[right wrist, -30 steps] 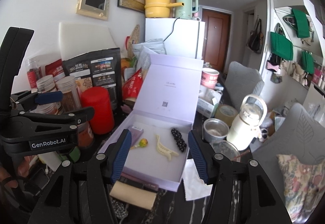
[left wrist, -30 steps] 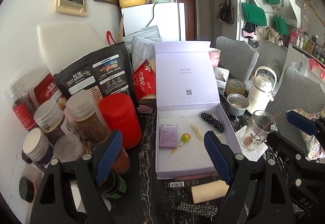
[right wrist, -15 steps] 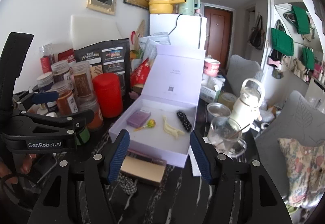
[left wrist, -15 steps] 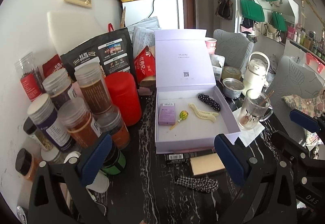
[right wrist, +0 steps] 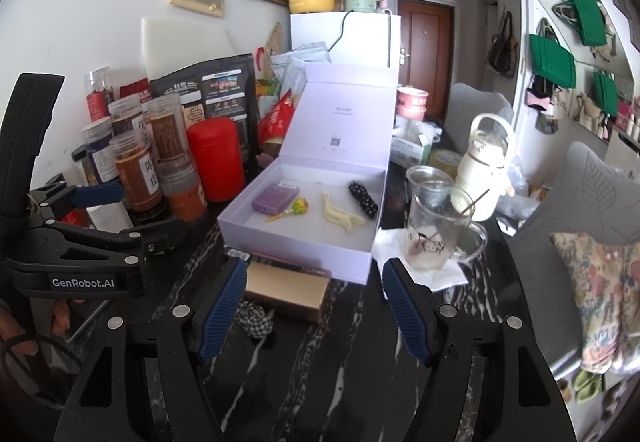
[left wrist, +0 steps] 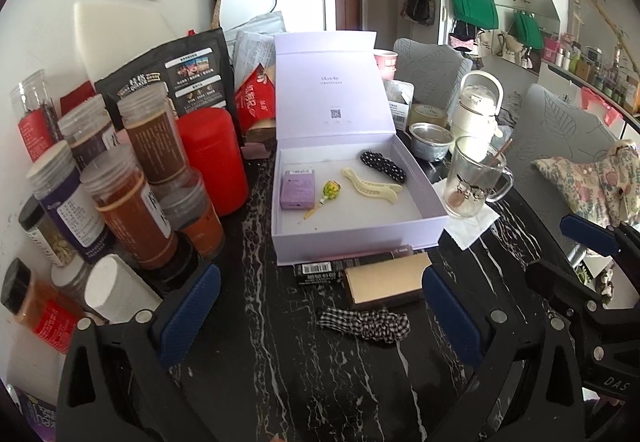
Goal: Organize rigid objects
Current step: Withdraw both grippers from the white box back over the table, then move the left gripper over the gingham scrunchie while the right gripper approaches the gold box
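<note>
Left gripper (left wrist: 320, 306): jaws spread wide, just opened further, nothing between them; it hangs over the dark marbled table (left wrist: 280, 374).
Right gripper (right wrist: 312, 298): jaws parted, just been widening, empty; it sits low over the same table, near the box's front corner.
Checked scrunchie (left wrist: 366, 324): lies on the table between the left gripper's pads.
Tan flat box (left wrist: 384, 280): on the table just beyond the scrunchie, close against the front of the lilac box.
Dark slim packet with barcode (left wrist: 348, 264): wedged between the tan flat box and the lilac box's front wall.
Lilac box (left wrist: 360, 232): open, lid standing upright behind it.
Box contents: purple card pack (left wrist: 297, 189) at left, lollipop (left wrist: 330, 191) beside it, cream hair claw (left wrist: 370, 185) in the middle, black dotted hair clip (left wrist: 382, 165) toward the back right.
Glass mug (left wrist: 472, 177): on a white napkin just right of the box, a stick leaning in it.
Spice jars (left wrist: 132, 201): clustered left of the box with a red canister (left wrist: 214, 157) among them.
</note>
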`<state>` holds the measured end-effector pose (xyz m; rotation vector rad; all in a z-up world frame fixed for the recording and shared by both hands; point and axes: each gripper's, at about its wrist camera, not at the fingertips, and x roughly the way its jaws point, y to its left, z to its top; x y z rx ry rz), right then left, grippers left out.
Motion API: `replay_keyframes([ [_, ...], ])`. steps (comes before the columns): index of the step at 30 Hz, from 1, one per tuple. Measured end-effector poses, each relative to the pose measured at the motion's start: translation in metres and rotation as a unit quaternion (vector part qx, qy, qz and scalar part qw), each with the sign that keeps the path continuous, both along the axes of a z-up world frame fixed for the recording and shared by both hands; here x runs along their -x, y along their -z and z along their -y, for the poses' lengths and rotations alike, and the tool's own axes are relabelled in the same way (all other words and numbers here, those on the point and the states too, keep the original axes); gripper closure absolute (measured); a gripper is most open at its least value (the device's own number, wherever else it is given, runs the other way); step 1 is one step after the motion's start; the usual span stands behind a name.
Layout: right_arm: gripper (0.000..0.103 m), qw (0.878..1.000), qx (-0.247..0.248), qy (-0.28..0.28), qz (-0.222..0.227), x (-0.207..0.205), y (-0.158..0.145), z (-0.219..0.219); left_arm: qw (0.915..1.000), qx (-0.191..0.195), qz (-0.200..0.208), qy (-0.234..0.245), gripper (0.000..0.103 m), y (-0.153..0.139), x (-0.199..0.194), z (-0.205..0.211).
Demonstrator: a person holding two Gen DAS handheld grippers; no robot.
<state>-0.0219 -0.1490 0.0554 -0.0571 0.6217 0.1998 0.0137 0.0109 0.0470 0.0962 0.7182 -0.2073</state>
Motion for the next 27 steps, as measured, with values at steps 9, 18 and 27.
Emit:
replay_keyframes([
  [9, 0.032, 1.000, -0.011, 0.007, -0.020, 0.003, 0.025, 0.012, 0.9990, 0.012, -0.032, 0.029, 0.000, 0.031, -0.005, 0.008],
  [18, 0.032, 0.999, -0.029, 0.006, -0.041, -0.003, 0.048, 0.023, 0.9954, 0.027, -0.067, 0.063, 0.000, 0.063, -0.015, 0.014],
  [27, 0.032, 0.997, -0.042, 0.005, -0.072, -0.016, 0.072, 0.029, 0.9896, 0.037, -0.099, 0.098, 0.000, 0.095, -0.031, 0.019],
])
